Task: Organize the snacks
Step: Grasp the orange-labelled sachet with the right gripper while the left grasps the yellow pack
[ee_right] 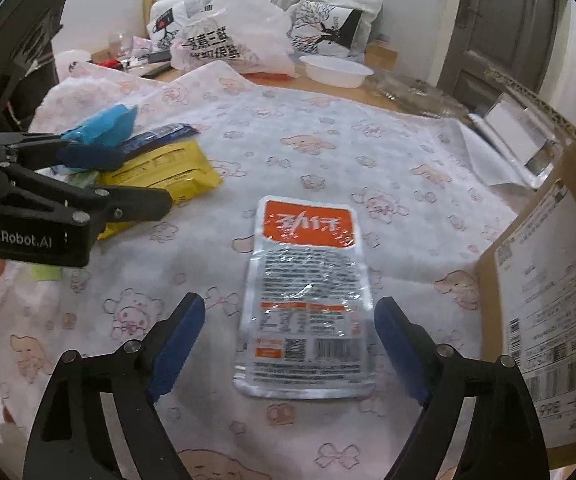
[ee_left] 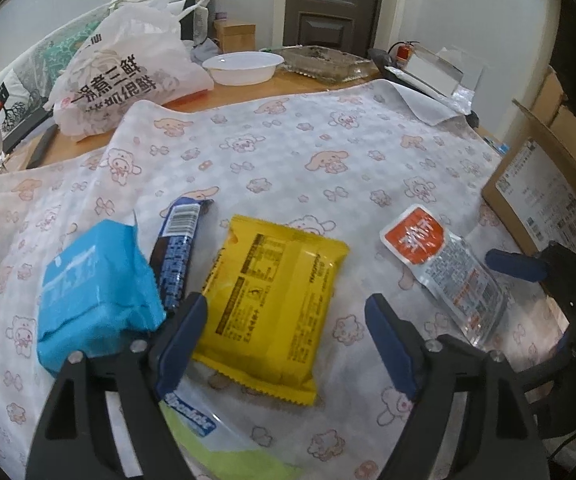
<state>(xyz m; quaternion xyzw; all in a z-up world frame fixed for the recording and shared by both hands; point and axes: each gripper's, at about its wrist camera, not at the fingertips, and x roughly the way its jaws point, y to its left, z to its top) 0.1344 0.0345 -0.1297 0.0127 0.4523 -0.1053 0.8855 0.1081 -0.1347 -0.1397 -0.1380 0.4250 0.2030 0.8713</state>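
Silver pouch (ee_right: 305, 300), orange-topped, flat

Left gripper finger (ee_left: 180, 344) is covering the green-and-blue packet (ee_left: 208, 436), which the bottom edge is cropping. Cardboard box (ee_right: 547, 312) is running off-frame right; its label print is staying illegible.

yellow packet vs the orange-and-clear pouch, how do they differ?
The yellow packet is opaque with zigzag-cut ends; the orange-and-clear pouch is glossy, see-through below its orange band, with rounded corners. The yellow packet lies between the open left claw fingers, beside the blue snacks; the pouch lies apart, between the open right claw fingers, nearer the cardboard box. Both lie flat on the patterned cloth, ungripped.
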